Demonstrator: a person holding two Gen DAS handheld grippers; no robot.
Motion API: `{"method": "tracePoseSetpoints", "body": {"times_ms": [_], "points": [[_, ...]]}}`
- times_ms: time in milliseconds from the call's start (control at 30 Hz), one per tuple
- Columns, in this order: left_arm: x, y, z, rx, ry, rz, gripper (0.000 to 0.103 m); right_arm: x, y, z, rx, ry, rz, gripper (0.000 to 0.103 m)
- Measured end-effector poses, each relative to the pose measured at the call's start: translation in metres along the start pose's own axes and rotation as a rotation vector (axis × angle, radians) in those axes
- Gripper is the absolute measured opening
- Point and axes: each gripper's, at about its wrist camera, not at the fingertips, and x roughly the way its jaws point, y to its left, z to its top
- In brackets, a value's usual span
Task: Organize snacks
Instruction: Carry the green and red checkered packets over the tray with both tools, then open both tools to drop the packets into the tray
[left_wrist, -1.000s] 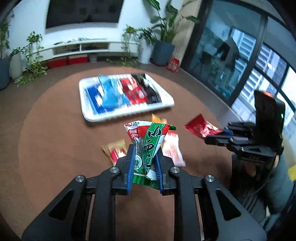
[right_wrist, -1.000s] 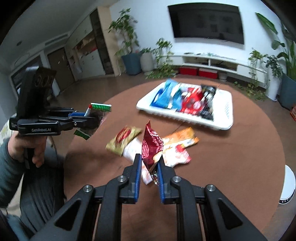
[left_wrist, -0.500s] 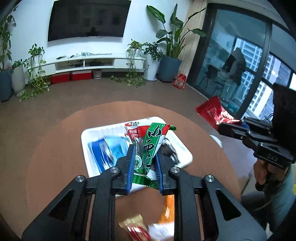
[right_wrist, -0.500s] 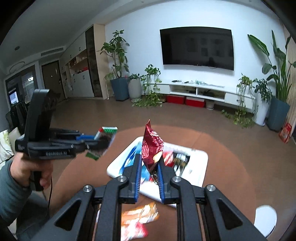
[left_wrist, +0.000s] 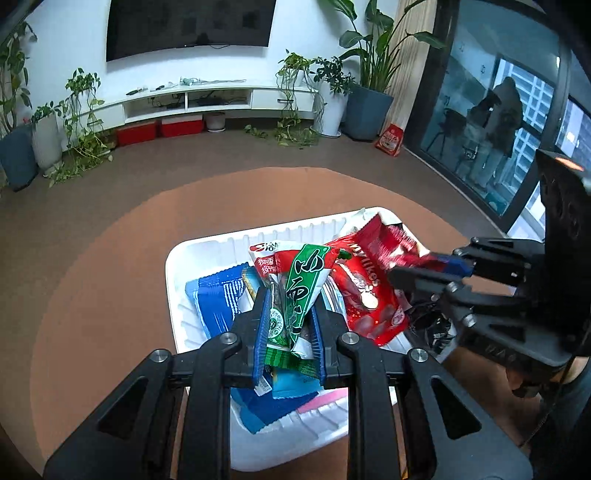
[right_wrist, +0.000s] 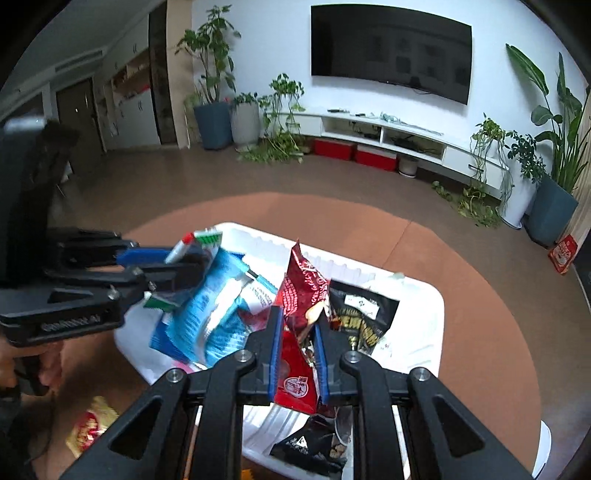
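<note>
My left gripper (left_wrist: 289, 317) is shut on a green and red snack packet (left_wrist: 301, 291) and holds it above the white tray (left_wrist: 207, 247). It also shows in the right wrist view (right_wrist: 181, 273), over the tray's left end. My right gripper (right_wrist: 298, 328) is shut on a dark red snack packet (right_wrist: 301, 295) above the tray's (right_wrist: 424, 325) middle. That gripper also shows in the left wrist view (left_wrist: 410, 267), with the red packet (left_wrist: 391, 240) in it. The tray holds blue packets (left_wrist: 218, 299), a red Mylikes bag (left_wrist: 364, 295) and black packets (right_wrist: 364, 314).
The tray lies on a round brown table (left_wrist: 96, 277). A red and gold packet (right_wrist: 88, 428) lies loose on the table at the near left of the tray. A white round object (right_wrist: 543, 454) sits at the table's right edge. The person's hand (right_wrist: 48, 365) holds the left gripper.
Both grippers have moved forward with their packets and now hang right over the tray. The loose packets on the table have dropped out of the left wrist view.
</note>
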Motion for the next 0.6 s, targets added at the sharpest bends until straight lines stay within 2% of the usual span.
{"method": "tracePoseSetpoints", "body": {"times_ms": [333, 400, 433, 500, 533, 567, 600], "points": [[0.022, -0.006, -0.017, -0.004, 0.016, 0.028, 0.02, 0.007, -0.001, -0.011, 0.012, 0.0, -0.01, 0.02], [0.024, -0.007, -0.017, -0.001, 0.015, 0.033, 0.023, 0.007, 0.0, -0.011, 0.011, 0.005, -0.009, 0.024], [0.022, -0.008, -0.019, -0.001, 0.014, 0.037, 0.028, 0.006, 0.001, -0.012, 0.007, 0.005, -0.01, 0.026], [0.02, -0.005, -0.022, -0.009, 0.005, 0.046, 0.049, 0.004, 0.003, -0.013, -0.001, 0.007, -0.012, 0.034], [0.015, -0.003, -0.021, -0.015, -0.002, 0.041, 0.067, 0.003, 0.004, -0.012, -0.007, 0.006, -0.013, 0.037], [0.011, -0.002, -0.02, -0.025, -0.015, 0.029, 0.073, 0.001, 0.006, -0.013, -0.011, 0.002, -0.015, 0.041], [0.008, -0.001, -0.019, -0.034, -0.025, 0.018, 0.073, -0.001, 0.008, -0.012, -0.013, -0.001, -0.016, 0.043]]}}
